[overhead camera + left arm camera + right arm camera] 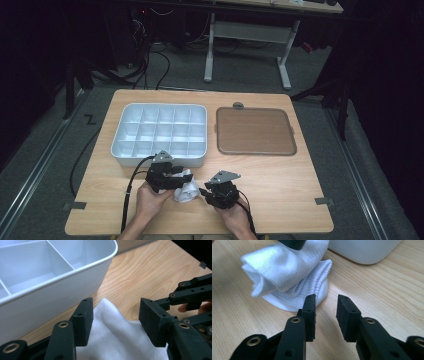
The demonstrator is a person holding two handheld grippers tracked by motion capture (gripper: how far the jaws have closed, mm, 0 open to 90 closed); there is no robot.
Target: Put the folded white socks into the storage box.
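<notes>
Left gripper view: sock (117, 337) cut off at btm edge.

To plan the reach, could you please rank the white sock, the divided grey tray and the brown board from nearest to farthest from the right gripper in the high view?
From the right gripper:
1. White sock, just to its left, between both grippers.
2. Divided grey tray, farther back on the left.
3. Brown board, farther back on the right; close to the tray's near corner, so this order is tentative.

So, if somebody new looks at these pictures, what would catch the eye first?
Probably the bundle of white socks at the near edge of the wooden table, between the two black tongs. The left tongs stand open around it; the right tongs are open beside it. Behind lie a white divided tray and, to its right, a brown lid.
</notes>
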